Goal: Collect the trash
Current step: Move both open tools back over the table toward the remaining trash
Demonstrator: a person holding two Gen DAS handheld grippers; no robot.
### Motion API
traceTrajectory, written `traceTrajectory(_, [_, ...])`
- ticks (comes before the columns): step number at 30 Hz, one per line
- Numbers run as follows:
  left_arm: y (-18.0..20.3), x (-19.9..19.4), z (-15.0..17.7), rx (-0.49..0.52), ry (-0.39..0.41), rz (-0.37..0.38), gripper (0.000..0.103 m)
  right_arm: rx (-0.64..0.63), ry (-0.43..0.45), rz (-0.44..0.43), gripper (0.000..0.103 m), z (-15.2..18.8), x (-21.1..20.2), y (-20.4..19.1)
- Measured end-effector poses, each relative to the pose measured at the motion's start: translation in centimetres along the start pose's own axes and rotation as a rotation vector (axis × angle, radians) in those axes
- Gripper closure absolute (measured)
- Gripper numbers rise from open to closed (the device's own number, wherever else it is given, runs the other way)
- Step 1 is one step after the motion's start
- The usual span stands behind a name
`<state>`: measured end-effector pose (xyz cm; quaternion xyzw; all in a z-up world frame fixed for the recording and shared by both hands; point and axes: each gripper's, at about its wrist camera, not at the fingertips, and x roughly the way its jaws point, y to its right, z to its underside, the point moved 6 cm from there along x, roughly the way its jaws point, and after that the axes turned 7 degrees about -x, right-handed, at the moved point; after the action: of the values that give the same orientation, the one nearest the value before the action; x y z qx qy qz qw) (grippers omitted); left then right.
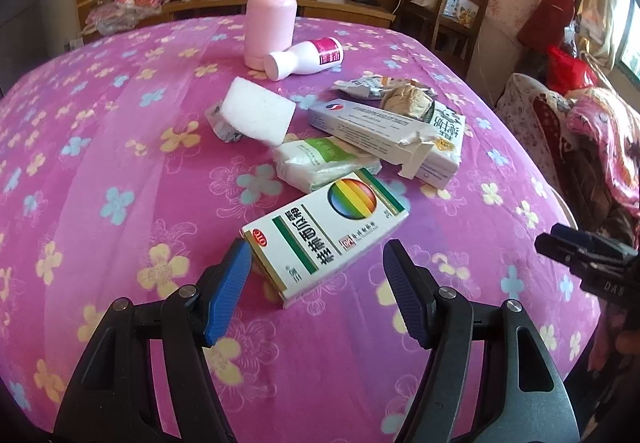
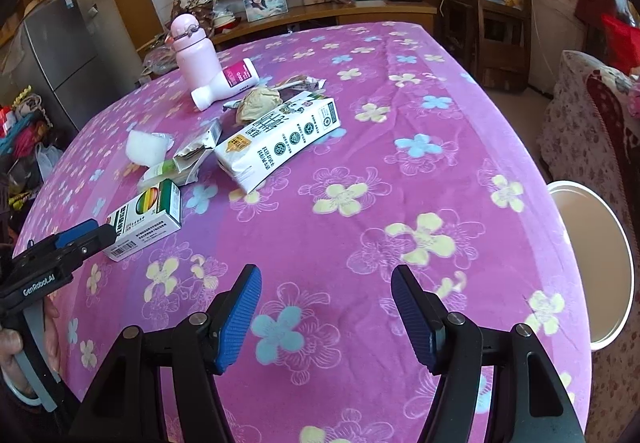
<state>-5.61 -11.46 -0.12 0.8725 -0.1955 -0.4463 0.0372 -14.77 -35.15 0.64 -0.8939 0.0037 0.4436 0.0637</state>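
Note:
A white medicine box with a rainbow circle (image 1: 324,231) (image 2: 144,219) lies on the pink flowered tablecloth (image 1: 120,171). Its near end sits between the fingers of my open left gripper (image 1: 316,247), and the left fingertip is at its corner. Behind it lie a tissue pack (image 1: 324,163), a torn long white box (image 1: 360,127), a milk carton (image 1: 444,139) (image 2: 280,139), crumpled paper (image 1: 408,99) and a white foam block (image 1: 258,115). My right gripper (image 2: 326,271) hangs open over bare cloth with nothing between its fingers.
A pink flask (image 1: 270,15) stands at the back beside a white bottle (image 1: 308,59) lying on its side. A round white bin (image 2: 592,263) sits below the table's right edge. Chairs and a sideboard stand behind the table.

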Motion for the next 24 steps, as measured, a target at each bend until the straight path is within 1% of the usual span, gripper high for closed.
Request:
traceTrajectory(3, [-0.1,0.8,-1.1,0.041,-0.001,-0.015,0.036,0.005,-0.016,-0.010,0.037,0.0,0.6,-0.1])
traceTrajectory(5, [-0.6,1.4,-2.2,0.044,-0.001,-0.039,0.036,0.001,-0.027,-0.014,0.037,0.2,0.8,-0.3])
traceTrajectory(8, [-2.3,1.8,-3.5,-0.017,0.002,-0.040,0.036,-0.007,-0.027,-0.010,0.037,0.3,0.8,-0.4])
traceTrajectory(9, [-2.7,1.9,-3.7,-0.028,0.002,-0.055,0.036,-0.006,-0.028,-0.010,0.037,0.3,0.8,-0.4])
traceTrajectory(10, [-3.7,2.3,-3.8,-0.042,-0.003,-0.092,0.036,-0.004,-0.029,-0.012,0.037,0.3,0.8,-0.3])
traceTrajectory(12, [-4.9,2.9,-3.6,-0.066,-0.021,-0.127,0.035,0.004,-0.029,-0.017,0.037,0.2,0.9,-0.3])
traceTrajectory(13, [-5.2,3.0,-3.5,-0.079,-0.024,-0.128,0.034,0.005,-0.028,-0.019,0.037,0.2,1.0,-0.3])
traceTrajectory(15, [-5.8,2.9,-3.0,-0.134,-0.038,-0.077,0.035,0.004,-0.029,-0.021,0.037,0.2,1.1,-0.4])
traceTrajectory(16, [-5.8,2.8,-2.8,-0.141,-0.052,-0.064,0.035,0.003,-0.031,-0.023,0.037,0.2,1.1,-0.5])
traceTrajectory(18, [-5.0,2.7,-1.8,-0.149,-0.097,-0.001,0.035,0.004,-0.033,-0.028,0.037,0.2,1.2,-0.7])
traceTrajectory(19, [-4.1,2.5,-0.8,-0.143,-0.128,0.053,0.034,0.006,-0.034,-0.033,0.037,0.2,1.2,-0.8])
traceTrajectory(21, [-2.9,2.3,0.3,-0.122,-0.172,0.108,0.035,0.010,-0.031,-0.038,0.037,0.2,1.2,-0.9])
traceTrajectory(22, [-2.1,2.3,0.9,-0.100,-0.202,0.124,0.035,0.012,-0.030,-0.038,0.037,0.3,1.2,-0.9])
traceTrajectory(24, [-1.4,1.6,0.9,-0.053,-0.170,0.103,0.035,0.011,-0.035,-0.041,0.037,0.3,1.2,-1.0])
